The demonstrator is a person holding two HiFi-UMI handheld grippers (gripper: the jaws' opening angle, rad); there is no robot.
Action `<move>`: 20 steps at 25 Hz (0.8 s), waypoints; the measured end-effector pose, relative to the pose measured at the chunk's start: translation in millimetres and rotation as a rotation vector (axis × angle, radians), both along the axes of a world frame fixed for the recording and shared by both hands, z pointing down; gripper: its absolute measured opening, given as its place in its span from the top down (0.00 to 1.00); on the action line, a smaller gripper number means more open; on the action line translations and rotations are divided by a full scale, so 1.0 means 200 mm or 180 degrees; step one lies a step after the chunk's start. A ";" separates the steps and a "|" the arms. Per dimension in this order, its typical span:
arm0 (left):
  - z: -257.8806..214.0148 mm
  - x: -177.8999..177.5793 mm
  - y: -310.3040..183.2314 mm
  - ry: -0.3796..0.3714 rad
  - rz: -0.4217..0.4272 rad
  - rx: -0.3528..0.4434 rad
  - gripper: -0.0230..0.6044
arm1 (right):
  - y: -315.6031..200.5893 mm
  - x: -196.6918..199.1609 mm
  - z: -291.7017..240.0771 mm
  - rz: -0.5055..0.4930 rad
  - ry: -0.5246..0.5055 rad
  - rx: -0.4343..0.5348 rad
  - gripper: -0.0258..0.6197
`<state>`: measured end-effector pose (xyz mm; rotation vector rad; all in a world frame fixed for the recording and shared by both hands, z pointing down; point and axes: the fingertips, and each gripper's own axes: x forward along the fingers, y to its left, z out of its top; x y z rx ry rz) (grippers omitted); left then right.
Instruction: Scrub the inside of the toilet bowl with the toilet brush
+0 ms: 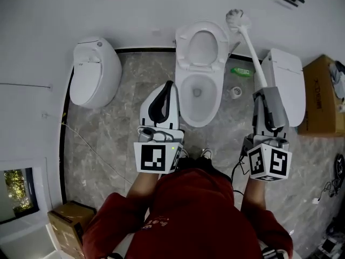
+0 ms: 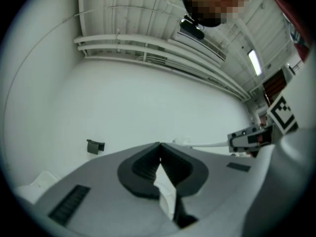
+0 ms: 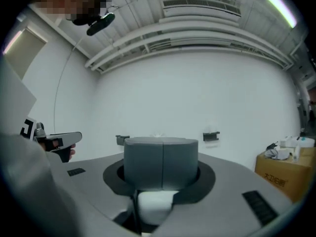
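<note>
**Above the open toilet, brush raised and not yet in the bowl**

The person stands facing the toilet (image 1: 198, 99), whose lid is up so the bowl lies open below. The right claw (image 1: 264, 93) is clamped on the white handle of the toilet brush (image 1: 237, 19). In the right gripper view its grey pads are pressed together, with the white handle seated between the jaws. The brush slants up and away from the claw. Its bristle head is high beside the raised lid, well apart from the bowl, probably to clear the rim before it swings down inside. No scrubbing has begun.

The left claw (image 1: 168, 86) is closed on nothing, its tips meeting. It hangs just left of the bowl, likely kept aside because the job needs only one tool.

A green bottle (image 1: 241, 72) lies on the floor to the right of the toilet.

The cardboard box (image 1: 322, 93) carries print too small to read. The cubes show only black-and-white square markers.
</note>
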<state>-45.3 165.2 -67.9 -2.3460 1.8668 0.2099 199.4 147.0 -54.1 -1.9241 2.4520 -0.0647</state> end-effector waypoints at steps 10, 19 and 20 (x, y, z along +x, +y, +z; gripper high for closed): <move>-0.11 0.12 0.04 0.0003 0.0070 0.0164 0.96 | -0.02 0.06 -0.16 -0.0043 -0.0147 0.0281 0.73; -0.17 0.15 0.02 -0.0037 0.0040 0.0219 0.96 | -0.07 0.07 -0.18 -0.0092 -0.0117 0.0354 0.73; -0.17 0.15 0.00 -0.0032 0.0040 0.0186 0.96 | -0.08 0.06 -0.18 -0.0116 -0.0111 0.0363 0.73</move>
